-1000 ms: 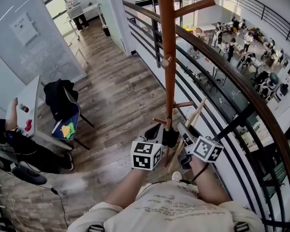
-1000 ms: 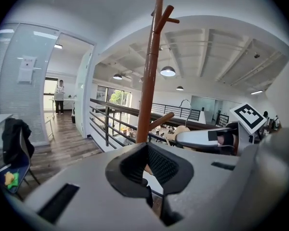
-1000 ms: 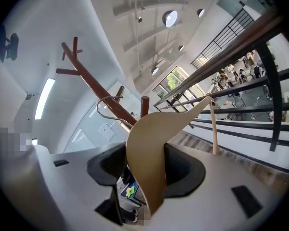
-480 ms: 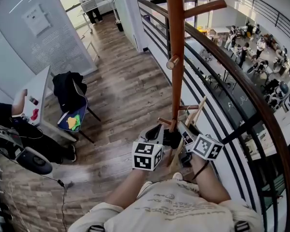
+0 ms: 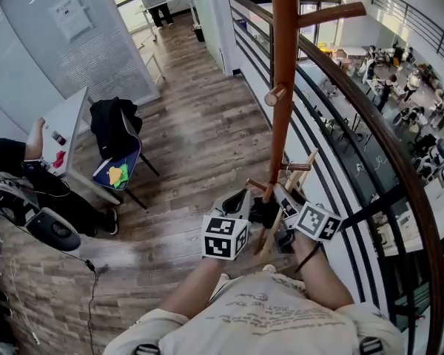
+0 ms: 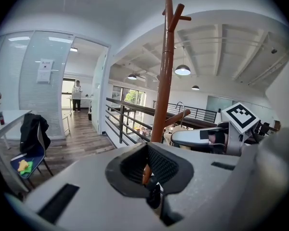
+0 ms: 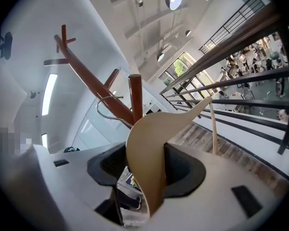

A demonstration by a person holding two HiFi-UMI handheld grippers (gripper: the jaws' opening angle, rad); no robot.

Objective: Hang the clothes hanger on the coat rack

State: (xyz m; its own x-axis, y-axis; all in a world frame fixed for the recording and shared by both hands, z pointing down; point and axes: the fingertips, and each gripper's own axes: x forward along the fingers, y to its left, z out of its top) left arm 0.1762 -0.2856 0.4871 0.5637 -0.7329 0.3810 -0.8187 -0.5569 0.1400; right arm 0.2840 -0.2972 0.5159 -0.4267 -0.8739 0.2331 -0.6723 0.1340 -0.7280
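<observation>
Grip: your right gripper is clamped on the pale wooden clothes hanger at its curved shoulder, which leaves the wire hook leading upward and free to catch.
Brace: your left gripper is pinched shut on a thin brown sliver, apparently a lower peg of the coat rack. You are likely holding it to steady the pole.
Hanger: not hung yet. Its hook sits close to a red-brown peg, but contact is unclear.
Next: raise the hook over a peg. That probably needs some tilt.
Risk: the railing runs just beside the rack, so a dropped hanger could slip through it.
</observation>
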